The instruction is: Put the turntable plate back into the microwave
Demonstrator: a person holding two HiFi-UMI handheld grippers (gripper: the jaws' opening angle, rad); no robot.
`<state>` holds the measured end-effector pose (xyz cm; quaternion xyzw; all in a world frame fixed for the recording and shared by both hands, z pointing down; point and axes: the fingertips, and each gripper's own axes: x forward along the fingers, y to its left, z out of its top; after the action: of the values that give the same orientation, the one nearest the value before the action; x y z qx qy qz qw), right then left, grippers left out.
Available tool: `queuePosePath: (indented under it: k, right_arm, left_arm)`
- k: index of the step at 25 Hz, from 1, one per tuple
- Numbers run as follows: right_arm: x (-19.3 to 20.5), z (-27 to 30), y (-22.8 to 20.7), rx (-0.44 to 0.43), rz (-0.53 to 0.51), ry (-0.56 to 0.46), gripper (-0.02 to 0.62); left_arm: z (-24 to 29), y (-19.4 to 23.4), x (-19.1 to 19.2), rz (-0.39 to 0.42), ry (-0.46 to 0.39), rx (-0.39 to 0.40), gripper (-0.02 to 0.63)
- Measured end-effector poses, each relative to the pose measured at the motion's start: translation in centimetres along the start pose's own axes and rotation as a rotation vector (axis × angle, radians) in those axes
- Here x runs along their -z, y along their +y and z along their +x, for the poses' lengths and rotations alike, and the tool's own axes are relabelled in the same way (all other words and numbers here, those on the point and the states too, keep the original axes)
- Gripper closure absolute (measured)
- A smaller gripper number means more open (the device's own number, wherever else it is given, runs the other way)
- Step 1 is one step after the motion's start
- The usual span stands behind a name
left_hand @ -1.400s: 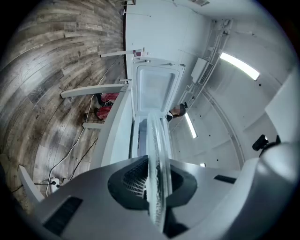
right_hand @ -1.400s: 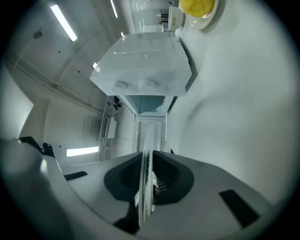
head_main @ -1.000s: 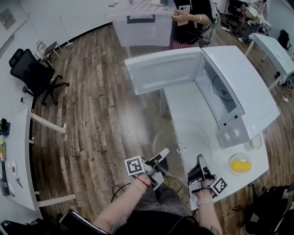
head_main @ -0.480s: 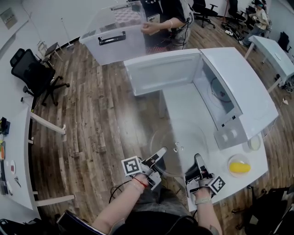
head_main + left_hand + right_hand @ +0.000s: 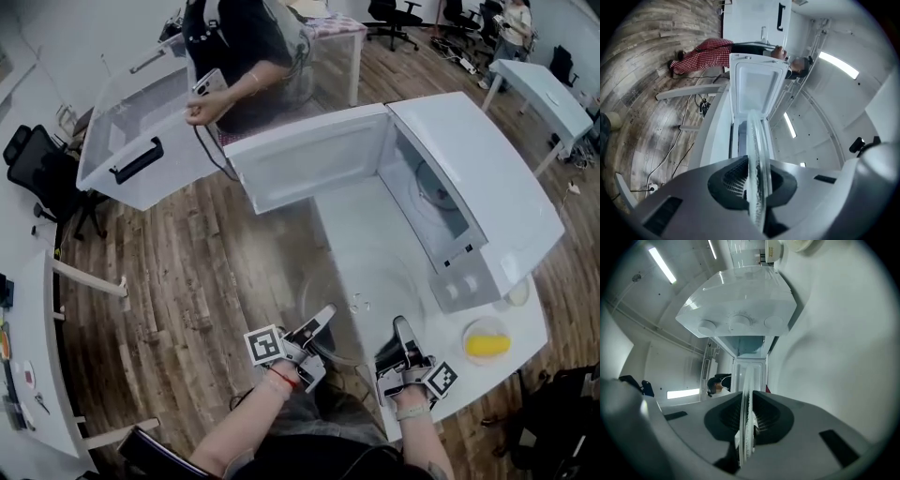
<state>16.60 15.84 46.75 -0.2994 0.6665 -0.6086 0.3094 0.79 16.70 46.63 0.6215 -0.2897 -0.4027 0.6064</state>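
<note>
The clear glass turntable plate (image 5: 364, 298) is held level over the near edge of the white table (image 5: 361, 230). My left gripper (image 5: 322, 319) is shut on its left rim and my right gripper (image 5: 401, 328) is shut on its right rim. In the left gripper view the plate (image 5: 757, 154) runs edge-on between the jaws of the left gripper (image 5: 754, 187). The right gripper view shows the plate (image 5: 746, 394) the same way in the right gripper (image 5: 747, 423). The white microwave (image 5: 478, 187) stands beyond, its door (image 5: 309, 159) swung open to the left and its cavity (image 5: 427, 202) showing.
A person (image 5: 239, 56) carrying a large clear storage bin (image 5: 141, 141) stands behind the open door. A bowl with something yellow (image 5: 486, 345) and a small cup (image 5: 516, 295) sit right of the microwave. An office chair (image 5: 37, 159) and a white desk (image 5: 28, 356) are at the left.
The person with the clear bin has walked left behind the microwave door. Both grippers keep their hold on the plate, which has hardly shifted over the table's near edge.
</note>
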Motion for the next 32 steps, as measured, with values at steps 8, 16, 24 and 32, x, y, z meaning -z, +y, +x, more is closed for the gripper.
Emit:
queuePosePath:
  k: [8, 16, 24, 32]
  right_arm:
    - [-2.0, 1.6, -0.7, 0.020, 0.001, -0.100, 0.555]
    - [-3.6, 3.9, -0.9, 0.030, -0.003, -0.164, 0.555]
    - [-4.5, 6.0, -1.1, 0.039, -0.002, -0.222, 0.555]
    - [-5.3, 7.2, -1.5, 0.039, 0.012, -0.293, 0.555]
  left_arm:
    - [3.7, 0.8, -1.7, -0.020, 0.093, -0.017, 0.578]
    - [6.8, 1.2, -3.9, -0.041, 0.152, -0.027, 0.578]
    - [9.1, 1.5, -5.8, -0.056, 0.199, -0.036, 0.578]
    - [11.3, 1.8, -7.1, -0.057, 0.266, -0.041, 0.578]
